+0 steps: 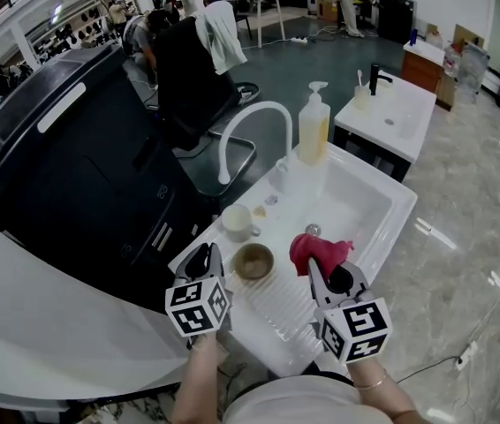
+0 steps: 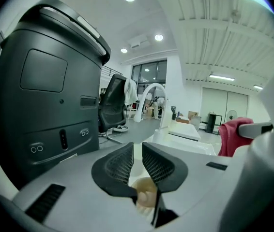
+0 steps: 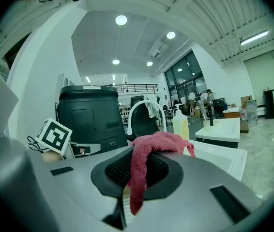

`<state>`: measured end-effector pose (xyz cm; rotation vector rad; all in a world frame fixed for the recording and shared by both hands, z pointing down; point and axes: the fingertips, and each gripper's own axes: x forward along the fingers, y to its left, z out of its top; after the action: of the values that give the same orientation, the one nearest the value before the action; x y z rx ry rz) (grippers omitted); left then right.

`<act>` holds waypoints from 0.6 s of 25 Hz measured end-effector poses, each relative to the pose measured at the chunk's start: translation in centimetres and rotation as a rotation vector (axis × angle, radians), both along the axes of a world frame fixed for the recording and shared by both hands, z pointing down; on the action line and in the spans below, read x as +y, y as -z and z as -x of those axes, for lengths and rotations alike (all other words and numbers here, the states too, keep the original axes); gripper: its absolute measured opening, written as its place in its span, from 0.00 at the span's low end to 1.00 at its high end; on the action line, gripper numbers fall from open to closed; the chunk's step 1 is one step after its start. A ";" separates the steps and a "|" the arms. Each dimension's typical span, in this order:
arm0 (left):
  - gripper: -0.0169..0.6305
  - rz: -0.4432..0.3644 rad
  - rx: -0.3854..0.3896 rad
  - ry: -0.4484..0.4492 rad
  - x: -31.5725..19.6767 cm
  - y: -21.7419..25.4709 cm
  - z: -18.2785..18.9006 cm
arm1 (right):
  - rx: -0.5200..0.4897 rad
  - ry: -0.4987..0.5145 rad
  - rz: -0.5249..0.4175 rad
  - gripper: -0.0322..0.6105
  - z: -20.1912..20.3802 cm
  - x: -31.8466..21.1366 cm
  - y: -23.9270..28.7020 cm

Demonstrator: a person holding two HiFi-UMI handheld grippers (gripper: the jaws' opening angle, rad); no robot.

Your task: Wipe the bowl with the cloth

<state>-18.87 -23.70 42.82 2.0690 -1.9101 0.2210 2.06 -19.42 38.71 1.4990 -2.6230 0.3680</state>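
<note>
Bowl (image 1: 253,261), brown and upright, stands on the ribbed drainboard (image 1: 285,312) between my two grippers. It is just to the right of my left gripper (image 1: 206,256) and to the left of my right gripper (image 1: 321,272). In the left gripper view it shows low down through the gap of the jaws, beyond them rather than in them. My left gripper's jaws stand a little apart with nothing between the pads. My right gripper is clamped on the red cloth (image 1: 319,249), which bunches over the jaw tips and hangs down between them, near the bowl but apart from it. Ahead of the left gripper a white mug (image 1: 237,222) sits by the sink (image 1: 382,203). Beyond the right gripper lies the basin, with a curved white faucet (image 1: 252,120) and a soap bottle (image 1: 313,129) at its far end. A big black machine (image 1: 73,148) stands on the left gripper's outer side.
</note>
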 end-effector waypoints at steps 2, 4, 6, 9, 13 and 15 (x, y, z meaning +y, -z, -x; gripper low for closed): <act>0.13 -0.028 0.002 -0.003 0.7 0.9 -0.1 | 0.000 0.001 -0.003 0.11 0.0 0.0 0.0; 0.13 -0.057 0.009 -0.006 1.4 1.9 -0.1 | 0.000 0.001 -0.005 0.11 0.0 0.0 0.1; 0.12 -0.084 0.017 -0.011 2.1 2.8 -0.1 | 0.000 0.002 -0.005 0.11 0.1 0.0 0.0; 0.12 -0.114 0.019 -0.019 3.1 3.9 -0.1 | -0.001 0.004 0.000 0.10 0.3 0.1 -0.1; 0.11 -0.142 0.007 -0.021 4.5 4.8 -0.1 | -0.008 0.008 0.001 0.11 0.4 0.2 -0.1; 0.11 -0.150 0.013 -0.023 5.0 5.1 -0.2 | -0.009 0.009 -0.002 0.11 0.4 0.3 -0.1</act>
<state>-18.70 -18.65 37.67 2.1827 -1.9507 0.0711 1.62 -19.13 38.76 1.4897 -2.6371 0.3725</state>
